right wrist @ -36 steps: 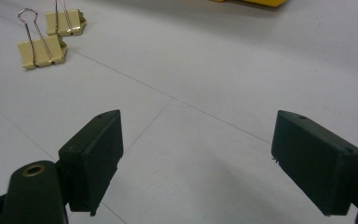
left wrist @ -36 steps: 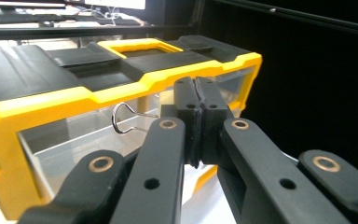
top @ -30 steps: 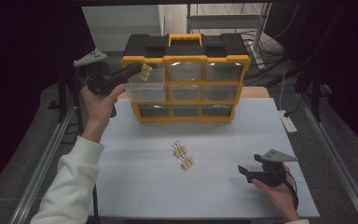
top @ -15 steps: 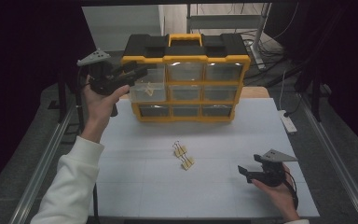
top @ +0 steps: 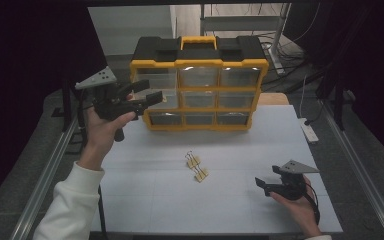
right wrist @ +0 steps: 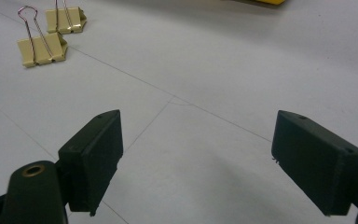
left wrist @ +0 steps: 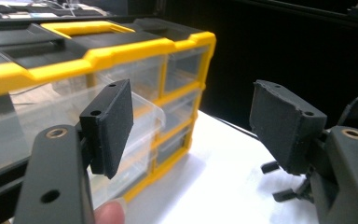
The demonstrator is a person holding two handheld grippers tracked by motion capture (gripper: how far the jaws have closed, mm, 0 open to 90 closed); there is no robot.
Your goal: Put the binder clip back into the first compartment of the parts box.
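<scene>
The yellow-framed plastic organizer box with clear drawers (top: 200, 85) stands at the back of the white table (top: 145, 195). Beside its left column, the left gripper (top: 147, 92) has just opened its jaws with nothing between them; a second ago it held a tan binder clip there, apparently dropped into the pulled-out middle-left drawer (left wrist: 144, 116). In front of the box lie two tan binder clips (top: 196, 166), probably next. Near the table's front, the right gripper (top: 261, 184) rests released.

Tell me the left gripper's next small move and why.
Probably ease the left gripper back from the organizer and down toward the two binder clips on the mat. Its jaws have just been opening with nothing between them, the pulled-out drawer sits just beyond them, and the clips lie ungrasped.
</scene>
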